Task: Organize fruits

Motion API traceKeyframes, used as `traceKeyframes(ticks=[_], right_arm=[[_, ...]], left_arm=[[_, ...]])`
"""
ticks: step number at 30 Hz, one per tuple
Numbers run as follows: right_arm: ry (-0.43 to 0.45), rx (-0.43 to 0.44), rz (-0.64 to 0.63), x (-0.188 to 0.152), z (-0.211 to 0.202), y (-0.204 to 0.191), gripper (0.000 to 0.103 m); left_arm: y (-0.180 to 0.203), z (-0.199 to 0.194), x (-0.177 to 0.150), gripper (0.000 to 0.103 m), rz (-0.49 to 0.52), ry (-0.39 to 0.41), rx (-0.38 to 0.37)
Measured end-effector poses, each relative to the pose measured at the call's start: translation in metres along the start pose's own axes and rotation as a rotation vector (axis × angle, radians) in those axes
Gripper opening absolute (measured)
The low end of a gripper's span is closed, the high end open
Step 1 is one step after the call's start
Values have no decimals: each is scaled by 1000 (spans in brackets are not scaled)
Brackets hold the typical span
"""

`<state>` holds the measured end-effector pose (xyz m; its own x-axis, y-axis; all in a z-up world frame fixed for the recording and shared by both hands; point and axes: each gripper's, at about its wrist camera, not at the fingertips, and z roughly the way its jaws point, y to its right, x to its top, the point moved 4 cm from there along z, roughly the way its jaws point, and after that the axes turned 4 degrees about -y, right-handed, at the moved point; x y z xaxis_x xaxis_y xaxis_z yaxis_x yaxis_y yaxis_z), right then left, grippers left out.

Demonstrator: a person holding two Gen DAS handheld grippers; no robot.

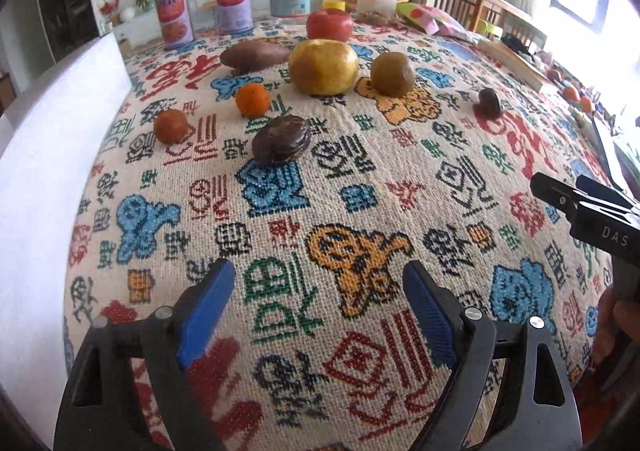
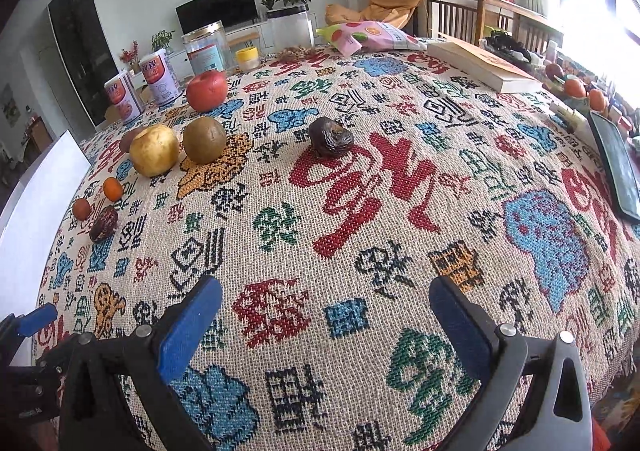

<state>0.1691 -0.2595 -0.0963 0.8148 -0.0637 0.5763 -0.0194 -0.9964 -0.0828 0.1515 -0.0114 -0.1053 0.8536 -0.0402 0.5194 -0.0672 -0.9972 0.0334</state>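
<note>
Both tongs, left and right, wide open, empty, low over worktop. Between picks, seemingly. Stray dark fruit at 12 o'clock of right tongs, apart from fruit row at 10: likely next grab, needing forward reach.

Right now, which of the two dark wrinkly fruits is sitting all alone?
The dark wrinkly fruit ahead of the right gripper, lying on the big red pattern. The other dark one sits beside two small orange fruits, near the left gripper.

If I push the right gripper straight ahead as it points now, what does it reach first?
Probably the dark wrinkled fruit lying alone on the patterned cloth. The right gripper is open, and only bare cloth shows between. Depth is hard to judge through the fisheye.
</note>
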Motion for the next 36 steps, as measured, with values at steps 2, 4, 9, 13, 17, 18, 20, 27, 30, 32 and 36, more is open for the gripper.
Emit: traceKeyframes(ticks=[2,4,9,13,17,18,20,27,30,32,36], right_arm=[[5,-34,-83,7,11,-13,103],[11,-75,-140,12,22,-21,103],[-82,-49,-79,9,43,-6,103],[-81,-53,-83,8,42,-7,103],[-82,-49,-82,8,42,-7,103],[-82,-48,-81,8,42,-7,103],[-82,-48,-81,8,42,-7,103],[-82,-48,-81,8,42,-7,103],[-82,-48,-81,8,42,-7,103],[-82,-48,-81,8,42,-7,103],[-82,-48,-80,8,42,-7,103]], left_arm=[[-2,13,8,91,-13,-4,8],[-2,20,14,99,3,28,35],[-1,25,17,102,-6,26,57],[-1,26,19,103,-8,24,55],[0,27,19,103,-8,24,55],[-1,27,19,103,-8,24,55],[-1,27,19,103,-8,24,55],[-1,27,19,103,-8,24,55],[-1,27,19,103,-9,24,55],[-1,27,19,103,-8,24,55],[-1,27,19,103,-9,24,55]])
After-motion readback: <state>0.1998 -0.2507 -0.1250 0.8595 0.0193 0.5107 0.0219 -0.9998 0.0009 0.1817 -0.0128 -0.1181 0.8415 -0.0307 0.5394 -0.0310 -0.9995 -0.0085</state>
